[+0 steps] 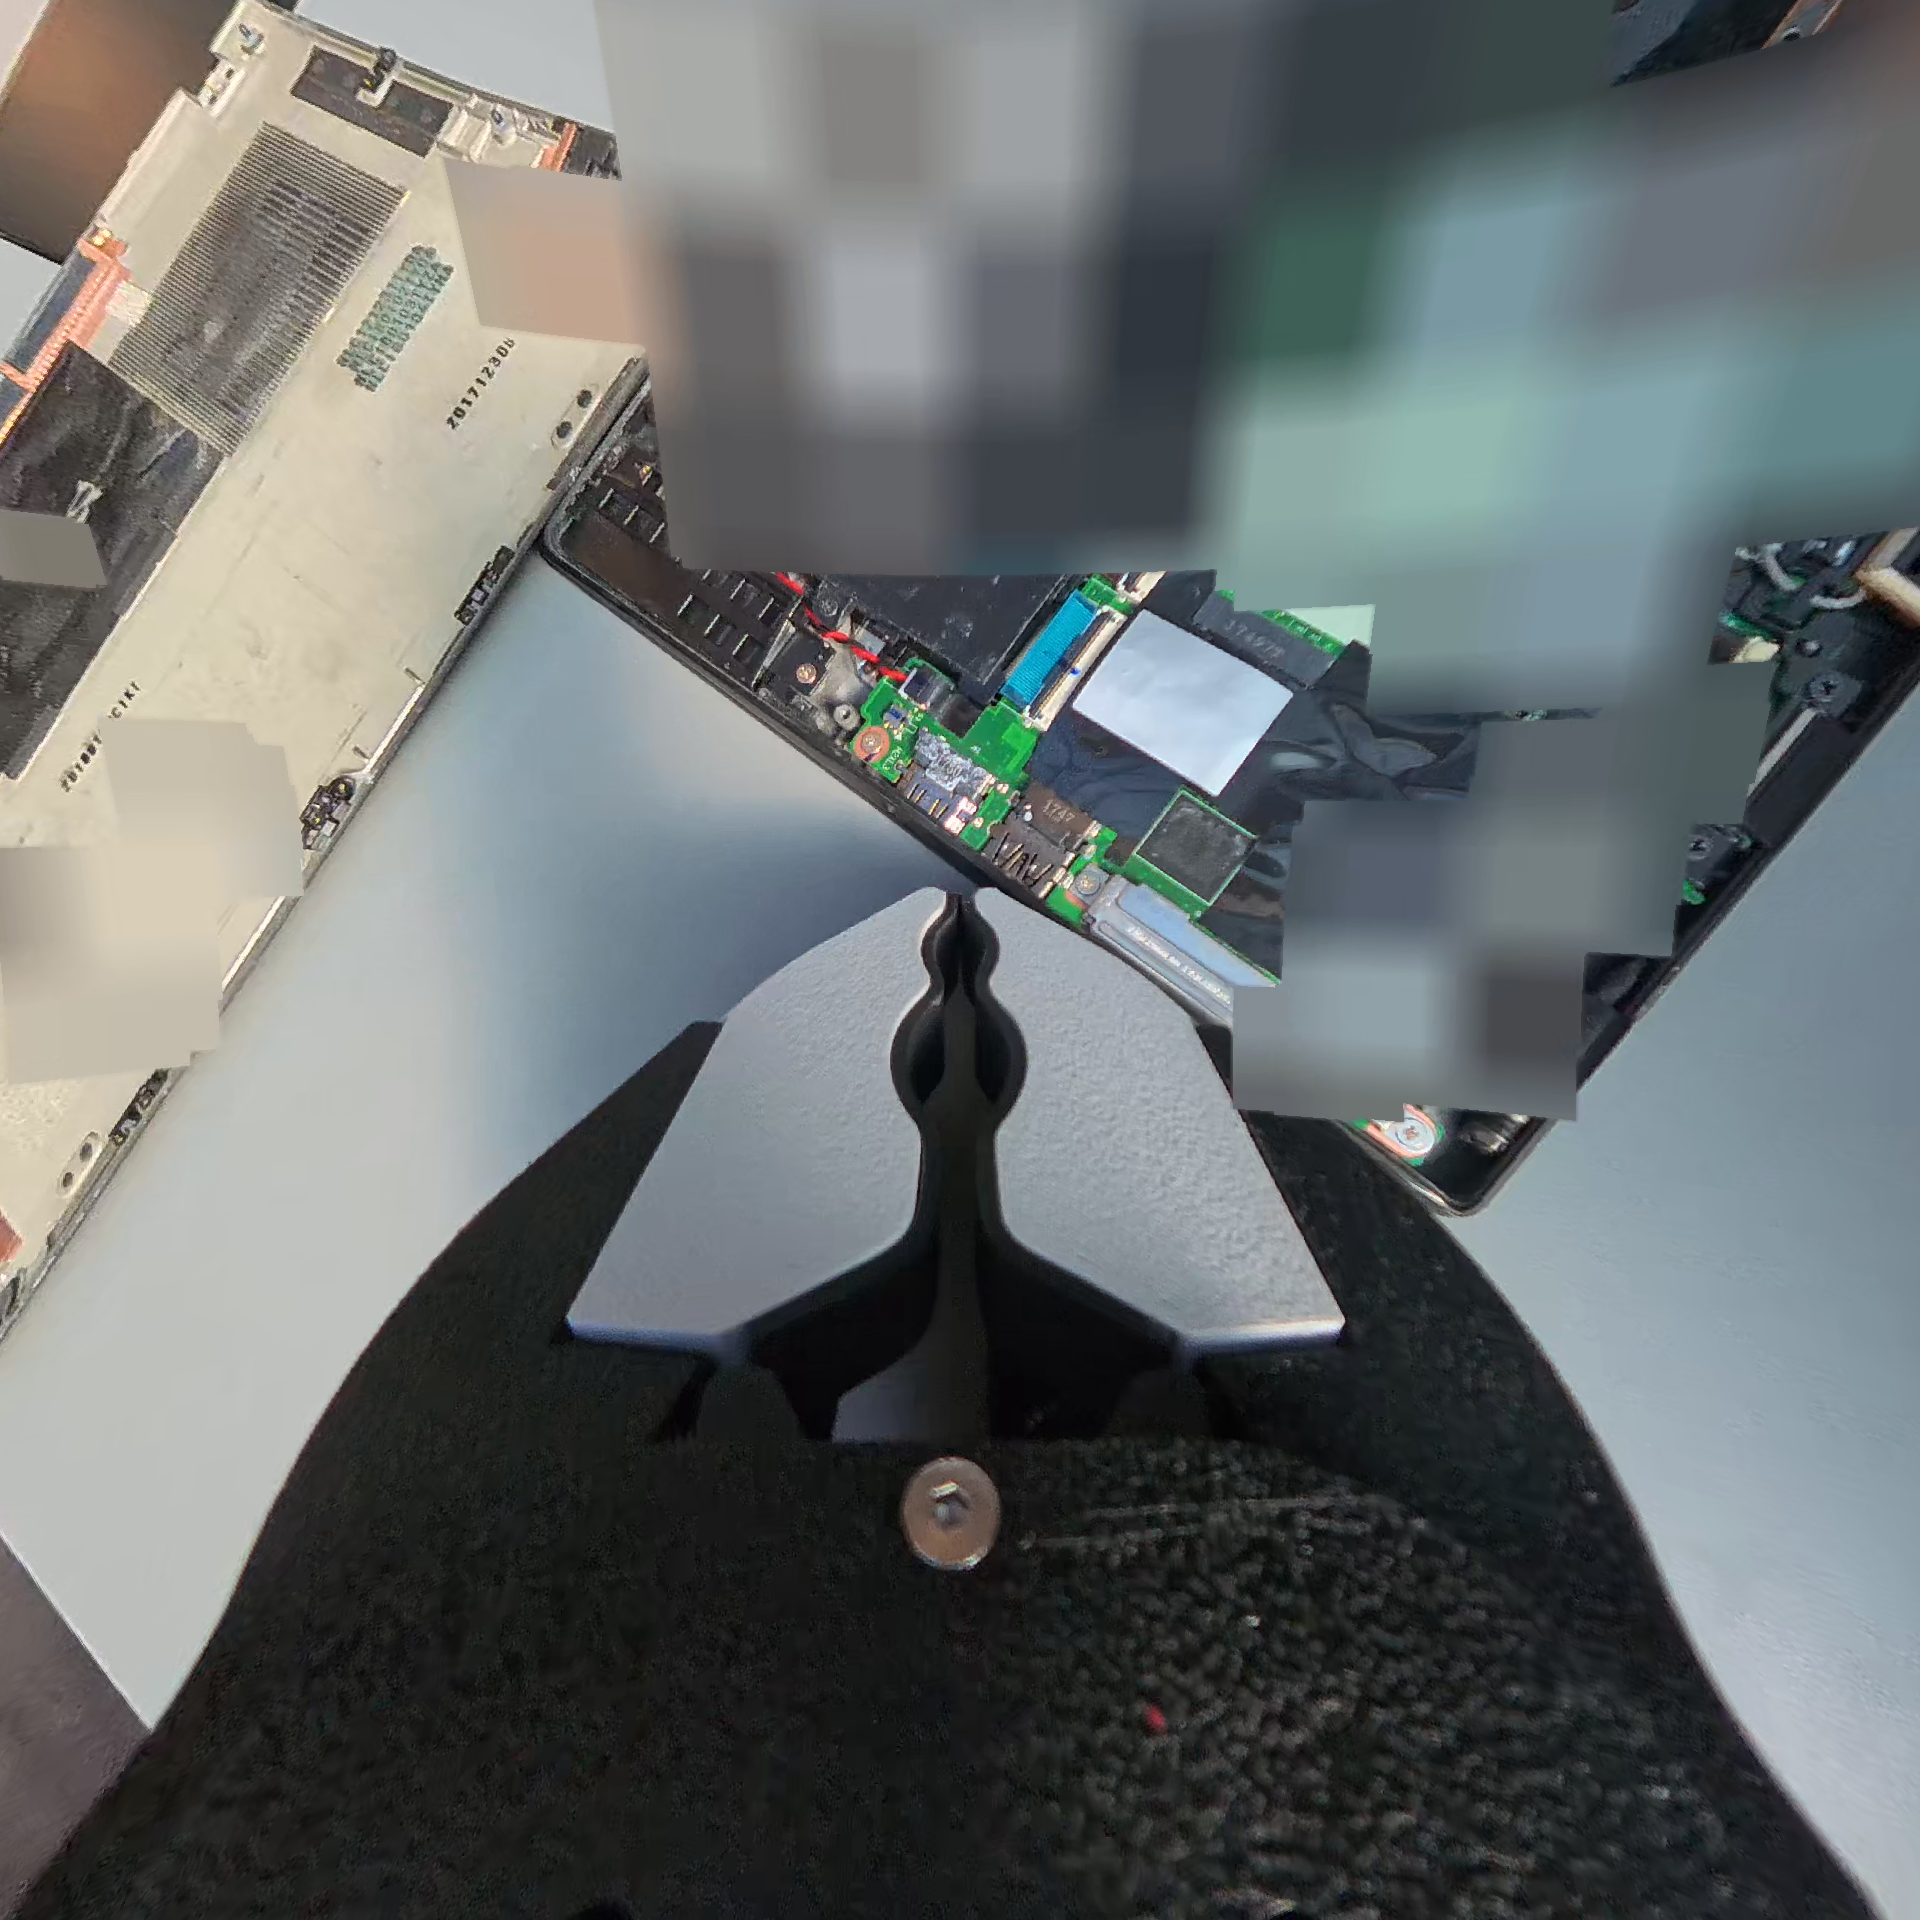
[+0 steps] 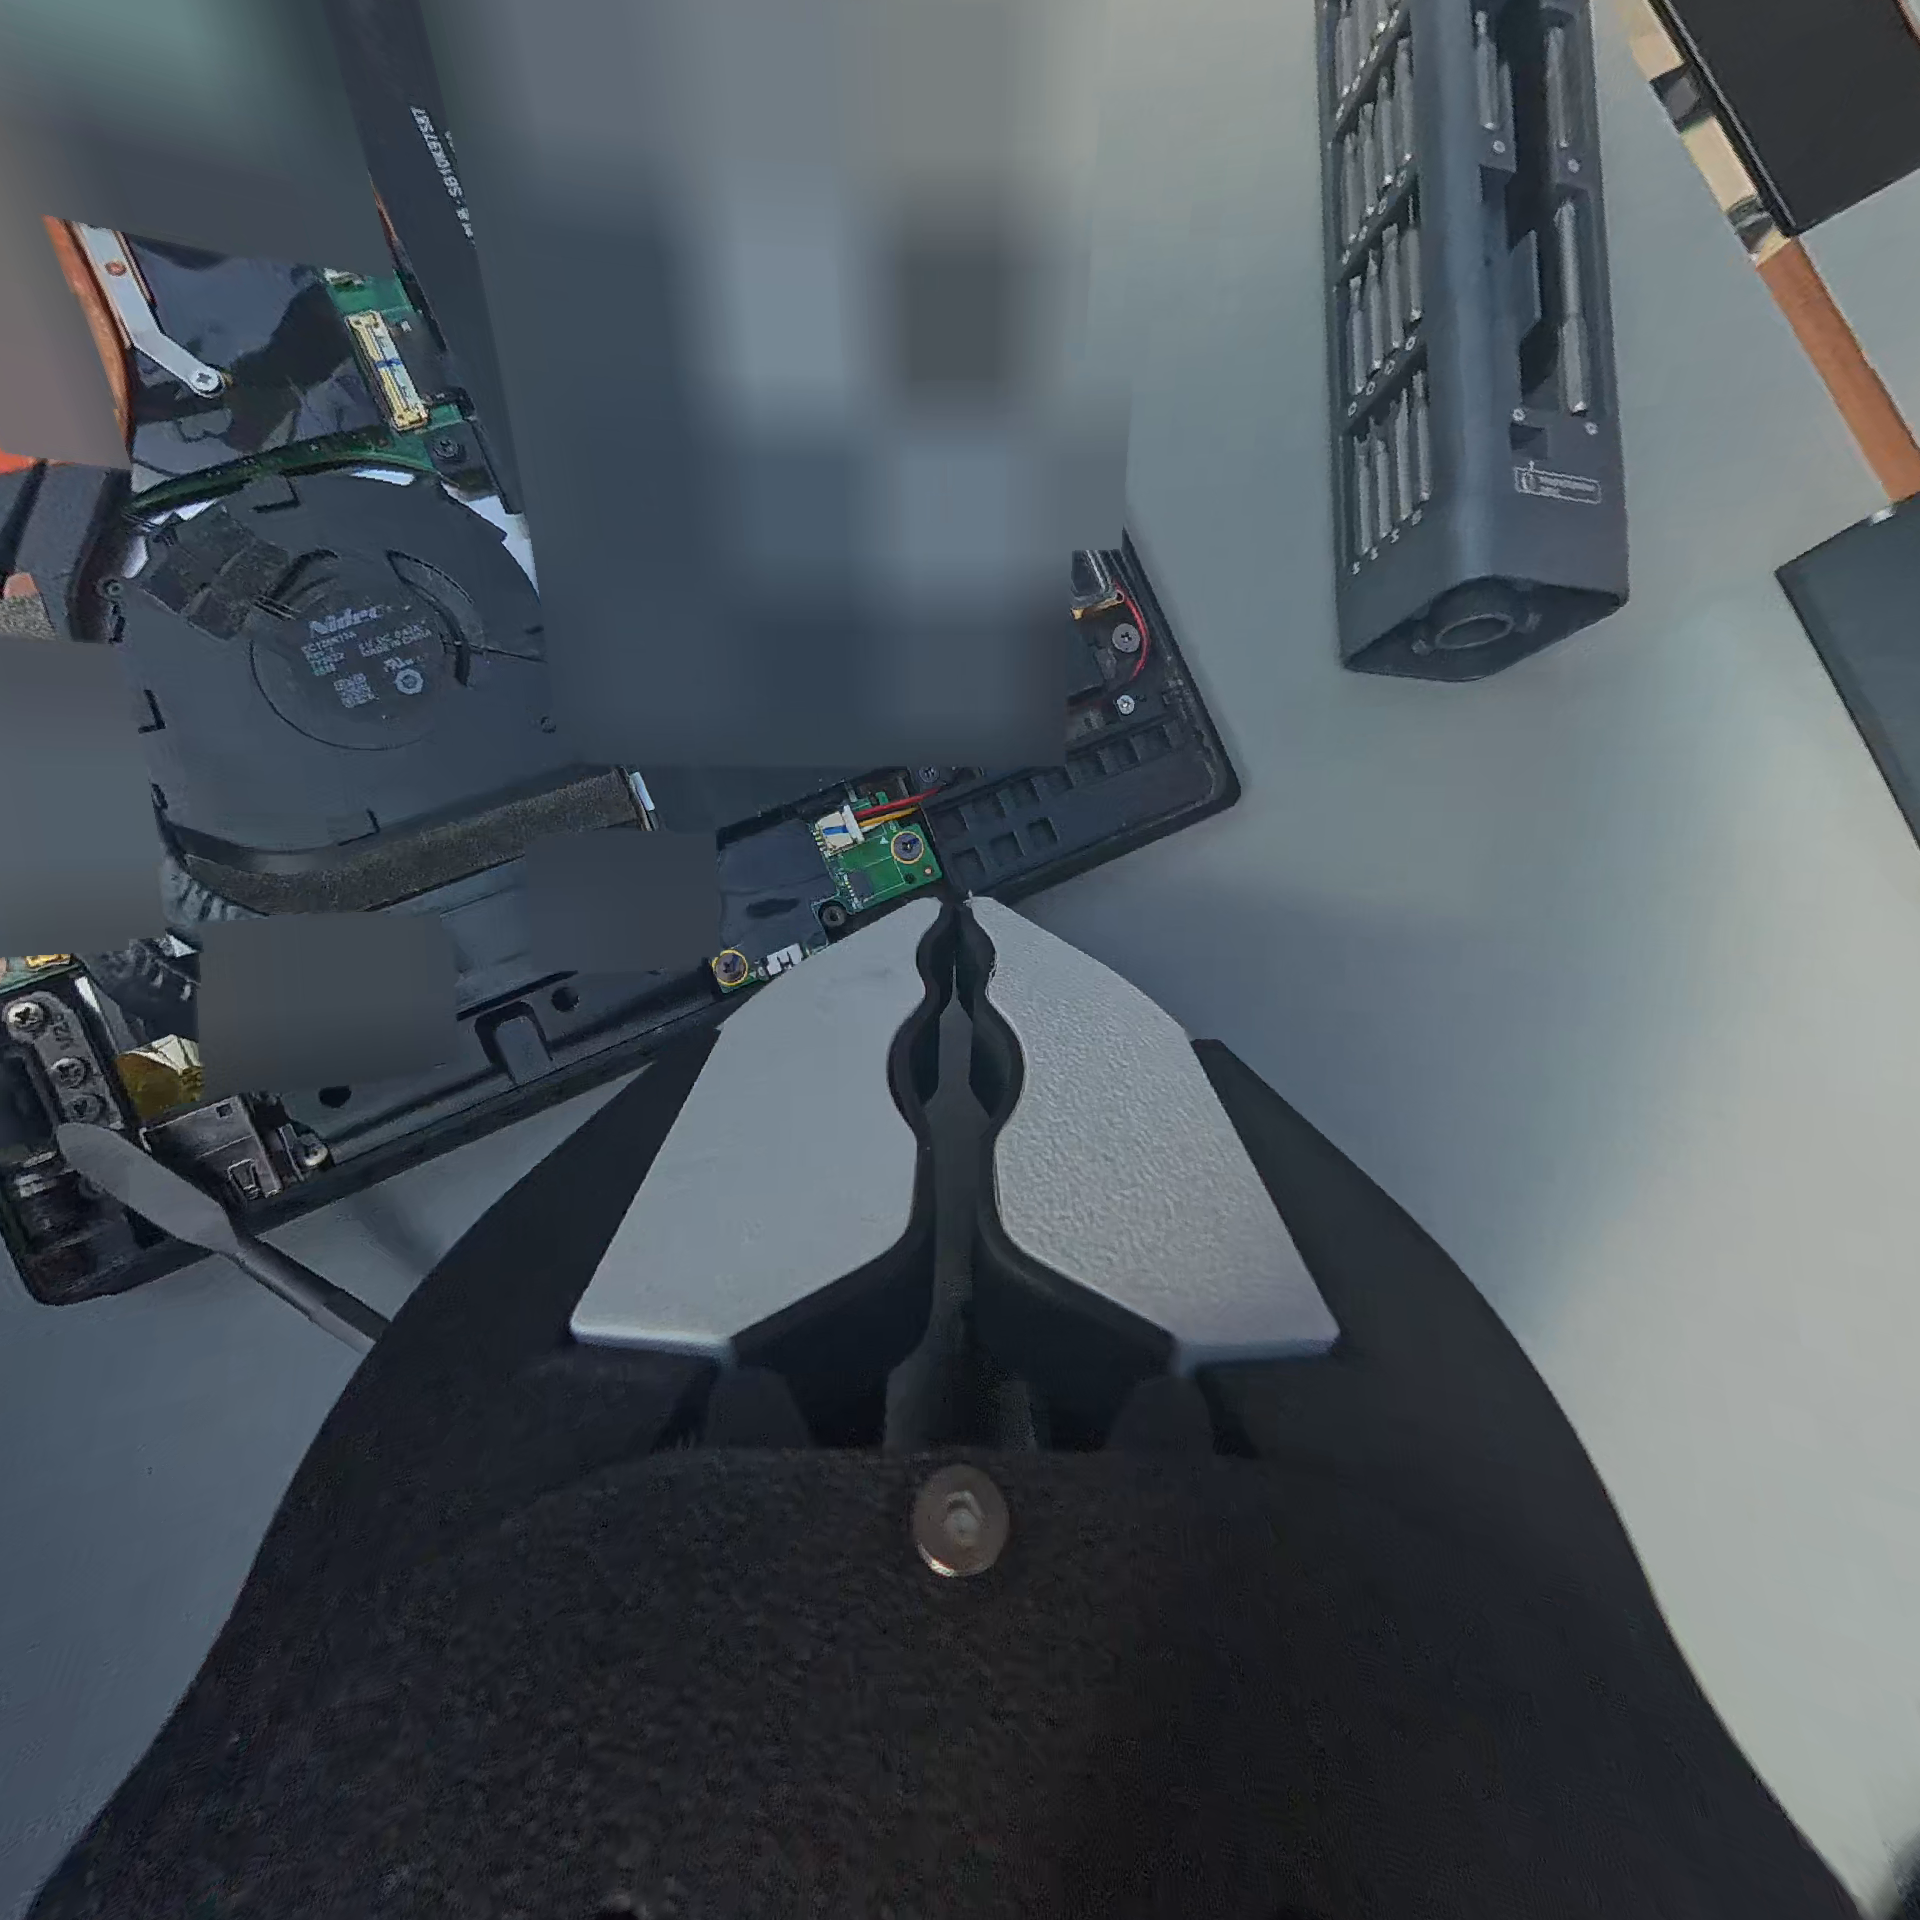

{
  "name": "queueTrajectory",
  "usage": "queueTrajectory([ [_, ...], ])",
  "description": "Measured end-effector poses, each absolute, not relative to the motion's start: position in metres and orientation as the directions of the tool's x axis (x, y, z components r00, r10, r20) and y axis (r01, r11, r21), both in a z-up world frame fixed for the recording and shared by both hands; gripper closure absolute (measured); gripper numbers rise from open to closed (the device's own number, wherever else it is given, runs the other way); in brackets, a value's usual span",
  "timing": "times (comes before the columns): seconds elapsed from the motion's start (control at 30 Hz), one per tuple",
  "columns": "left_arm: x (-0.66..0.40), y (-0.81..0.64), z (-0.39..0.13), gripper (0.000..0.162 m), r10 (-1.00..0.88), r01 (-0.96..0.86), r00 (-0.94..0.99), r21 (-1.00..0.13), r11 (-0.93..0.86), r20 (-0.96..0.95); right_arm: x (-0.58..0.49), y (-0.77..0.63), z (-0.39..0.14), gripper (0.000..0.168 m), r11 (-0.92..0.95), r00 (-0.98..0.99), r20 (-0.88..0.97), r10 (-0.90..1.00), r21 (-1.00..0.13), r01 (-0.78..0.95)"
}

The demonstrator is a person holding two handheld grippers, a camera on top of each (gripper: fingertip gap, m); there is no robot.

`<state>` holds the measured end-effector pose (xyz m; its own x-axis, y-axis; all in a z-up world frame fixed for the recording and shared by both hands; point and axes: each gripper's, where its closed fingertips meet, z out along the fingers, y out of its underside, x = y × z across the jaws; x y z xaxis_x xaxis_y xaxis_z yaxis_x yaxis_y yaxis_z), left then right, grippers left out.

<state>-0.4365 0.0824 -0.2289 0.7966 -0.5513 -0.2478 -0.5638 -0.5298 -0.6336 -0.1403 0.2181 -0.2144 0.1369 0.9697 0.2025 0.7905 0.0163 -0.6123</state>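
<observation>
- The left gripper (image 1: 958,912) has its jaws pressed together with nothing between them; the tips hover at the near edge of the opened laptop (image 1: 914,727), just before its green circuit board (image 1: 997,769).
- To its left, the detached pale bottom cover (image 1: 291,540) lies inner side up on the grey table (image 1: 540,1039).
- The right gripper (image 2: 956,914) is likewise closed and empty, its tips at the laptop's edge, just beside a small green board (image 2: 883,857) with a screw.
- Further left sits the black cooling fan (image 2: 353,644).
- A dark spudger (image 2: 177,1210) rests against the laptop's near corner.
- A dark screwdriver bit case (image 2: 1475,343) lies well apart, right.
</observation>
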Motion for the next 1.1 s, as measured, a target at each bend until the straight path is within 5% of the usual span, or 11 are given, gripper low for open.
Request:
queueTrajectory([
  [0.13,-0.431,0.07,-0.229,0.162,-0.556,-0.544,0.803,-0.646,-0.536,-0.214,-0.149,0.189,-0.216,0.168,0.0,0.047,0.055,0.997,-0.653,0.758],
  [0.23,-0.426,0.062,-0.229,0.162,-0.565,-0.577,0.787,-0.616,-0.535,-0.247,-0.145,0.201,-0.212,0.168,0.084,0.072,0.224,0.972,-0.616,0.783],
  [0.37,-0.421,0.056,-0.229,0.162,-0.556,-0.595,0.783,-0.596,-0.539,-0.279,-0.116,0.23,-0.211,0.168,-0.031,0.208,0.212,0.955,-0.626,0.779],
  [0.57,-0.415,0.052,-0.229,0.162,-0.564,-0.562,0.796,-0.619,-0.55,-0.221,-0.125,0.205,-0.225,0.168,0.105,0.043,0.253,0.967,-0.542,0.834],
  [1.1,-0.396,0.022,-0.228,0.162,-0.55,-0.536,0.811,-0.626,-0.567,-0.197,-0.12,0.167,-0.227,0.168,0.221,-0.123,0.209,0.97,-0.547,0.807],
])
